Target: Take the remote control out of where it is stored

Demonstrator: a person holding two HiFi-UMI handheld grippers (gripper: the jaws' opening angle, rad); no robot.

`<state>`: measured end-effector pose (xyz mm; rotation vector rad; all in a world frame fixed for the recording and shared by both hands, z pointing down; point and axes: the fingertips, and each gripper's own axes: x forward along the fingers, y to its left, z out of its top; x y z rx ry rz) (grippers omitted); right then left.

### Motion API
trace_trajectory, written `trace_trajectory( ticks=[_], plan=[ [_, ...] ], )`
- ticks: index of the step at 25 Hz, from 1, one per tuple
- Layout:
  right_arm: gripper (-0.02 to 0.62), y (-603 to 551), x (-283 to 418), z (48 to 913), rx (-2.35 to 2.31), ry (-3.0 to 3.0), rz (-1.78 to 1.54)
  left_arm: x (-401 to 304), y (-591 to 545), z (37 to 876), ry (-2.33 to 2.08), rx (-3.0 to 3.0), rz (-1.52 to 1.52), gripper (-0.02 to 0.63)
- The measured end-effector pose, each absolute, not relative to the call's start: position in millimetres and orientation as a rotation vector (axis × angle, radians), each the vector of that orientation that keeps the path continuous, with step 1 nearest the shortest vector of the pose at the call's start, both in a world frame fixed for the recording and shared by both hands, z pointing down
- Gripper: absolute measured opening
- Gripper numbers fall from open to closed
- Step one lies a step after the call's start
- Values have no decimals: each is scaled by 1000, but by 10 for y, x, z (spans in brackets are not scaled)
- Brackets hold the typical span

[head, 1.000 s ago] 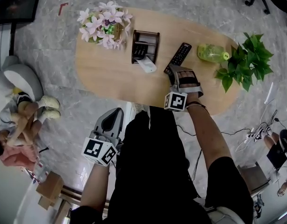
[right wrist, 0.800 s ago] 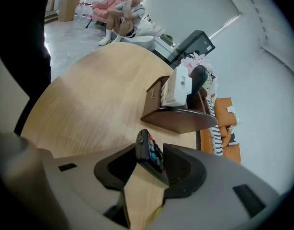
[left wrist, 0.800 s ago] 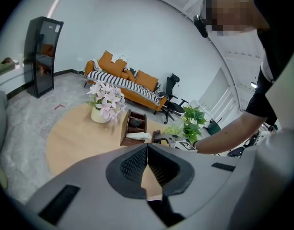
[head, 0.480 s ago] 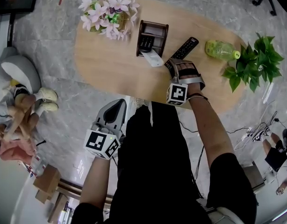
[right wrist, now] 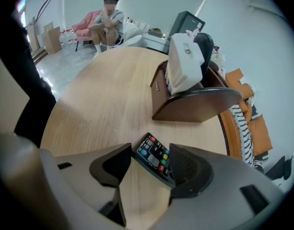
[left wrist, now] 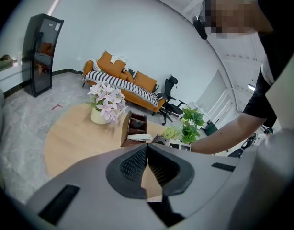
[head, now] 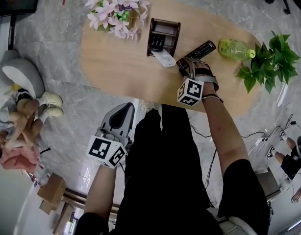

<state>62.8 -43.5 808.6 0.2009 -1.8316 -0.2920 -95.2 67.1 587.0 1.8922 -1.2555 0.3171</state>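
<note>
Remote control [right wrist: 154,158] is lying on the table [right wrist: 104,99] between my right gripper [right wrist: 150,150] jaws, just been opening, not pressing; I should be lifting straight up, not dragging it; left gripper [left wrist: 147,150] jaws are sitting closed, empty

No writing that I can read

The remote control [right wrist: 154,155], between my jaws low in the right gripper view, shows red, blue, green and yellow buttons, but any print on them is too small to make out. The right marker cube [head: 190,92] and the left marker cube [head: 105,152] bear only black-and-white square patterns, with no letters or digits. The green bottle [head: 234,49], at the upper right of the head view, shows no legible label.
</note>
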Motion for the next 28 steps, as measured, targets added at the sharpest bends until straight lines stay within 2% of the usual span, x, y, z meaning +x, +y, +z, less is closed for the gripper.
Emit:
trace_trajectory(
  ticks=[3, 13, 15, 19, 21, 23, 26, 28],
  plan=[
    [251, -365, 619, 8039, 223, -1851, -257, -996, 680, 5855, -1257, 1903, 318, 8],
    [253, -409, 628, 7582, 347, -1867, -317, -1012, 643, 5658, -1261, 1982, 313, 8],
    [253, -445, 613, 7375, 433, -1917, -218, -1030, 619, 5550, -1273, 1995, 302, 8],
    [247, -563, 605, 6695, 720, -2104, 178, -1090, 543, 5287, -1312, 2033, 286, 8],
    [141, -632, 646, 6260, 868, -2186, 298, -1147, 479, 5115, -1342, 2051, 267, 8],
    [57, -642, 672, 5834, 926, -2232, 253, -1211, 396, 4888, -1380, 2061, 220, 8],
    [13, -552, 668, 5209, 942, -2282, 139, -1276, 301, 4455, -1437, 2099, 156, 8],
    [8, -503, 702, 4795, 1011, -2336, 191, -1278, 256, 4161, -1459, 2144, 143, 8]
  ],
)
